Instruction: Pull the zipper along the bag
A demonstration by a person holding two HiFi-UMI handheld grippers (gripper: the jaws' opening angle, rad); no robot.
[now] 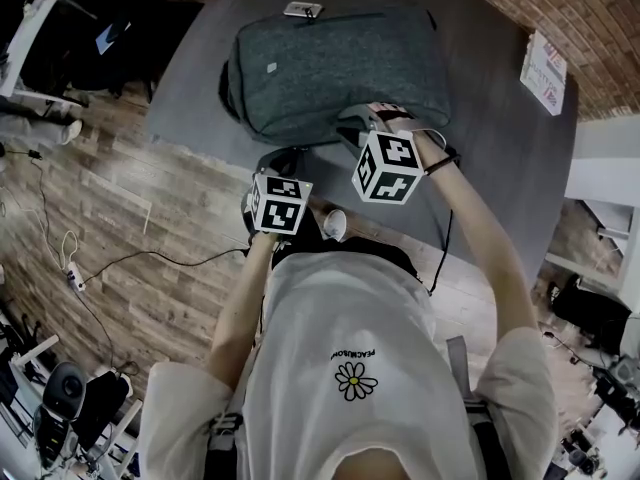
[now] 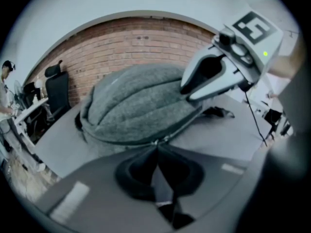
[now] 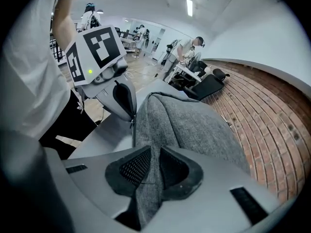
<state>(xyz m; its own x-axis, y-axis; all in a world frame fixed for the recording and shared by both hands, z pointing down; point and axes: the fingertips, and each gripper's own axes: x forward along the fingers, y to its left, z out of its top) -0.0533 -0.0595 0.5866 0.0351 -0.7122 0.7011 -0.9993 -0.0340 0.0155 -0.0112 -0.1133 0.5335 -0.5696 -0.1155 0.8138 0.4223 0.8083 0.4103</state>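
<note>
Left claw (image 2: 157,150) on zipper (image 2: 161,140), bag (image 1: 335,68) crosswise

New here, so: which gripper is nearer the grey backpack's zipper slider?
Left. The left gripper is shut on the metal zipper slider; the right gripper pinches the grey fabric backpack beside it.

Coarse grey woven cloth bag (image 1: 335,68) on matt table (image 1: 500,158).

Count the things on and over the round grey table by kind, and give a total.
Grey fabric backpack: 1
White printed paper packet: 1
Small flat silvery object: 1
Hand-held grippers with marker cubes: 2, left hand-held gripper and right hand-held gripper
Total: 5
</note>
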